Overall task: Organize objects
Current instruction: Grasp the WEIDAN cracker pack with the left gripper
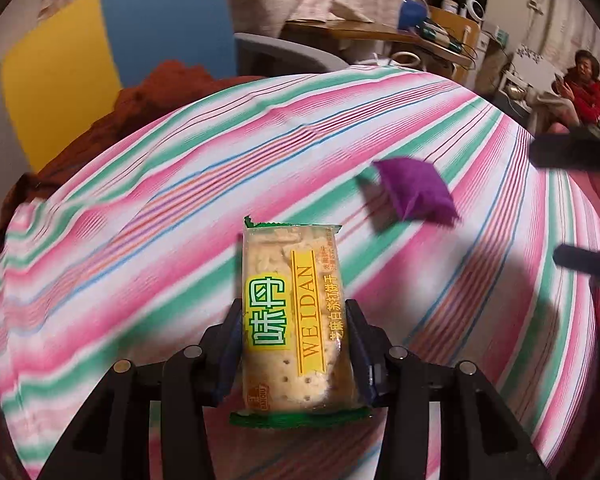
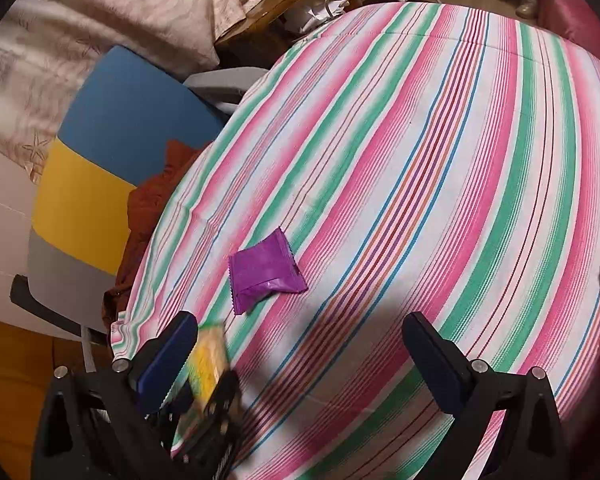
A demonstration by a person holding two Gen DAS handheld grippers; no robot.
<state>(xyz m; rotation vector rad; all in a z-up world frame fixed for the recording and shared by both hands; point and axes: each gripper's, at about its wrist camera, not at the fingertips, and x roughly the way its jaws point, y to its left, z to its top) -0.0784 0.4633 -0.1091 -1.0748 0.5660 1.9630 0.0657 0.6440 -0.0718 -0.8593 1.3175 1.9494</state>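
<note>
The left gripper [image 1: 294, 344] was closed on the cracker pack [image 1: 292, 320], its two pads pressed against the pack's long sides about halfway up, so the top half stood free above the fingers. That hold looked risky: the crackers inside are brittle, and a harder squeeze would probably snap them, while the slick film could let the pack slide down or twist out if the hand swung quickly. The pack was a clear wrapper with green crimped ends, a yellow label band reading WEIDAN, and pale dotted crackers showing through. It hung over the striped cloth [image 1: 140, 280], not touching it.

The right gripper [image 2: 304, 360] stood wide open with nothing between its fingers. In its view the held pack sat at about 8 o'clock, just beside its left finger, so the two tools were close and a careless move could knock the pack loose.

Farther out, the purple sachet [image 2: 266, 270] lay flat on the cloth, at about 11 o'clock from the right gripper and 1 o'clock from the left. It was small, glossy and puffed, with saw-tooth ends; being so light, it would likely skid or slip from a closing grip.
</note>
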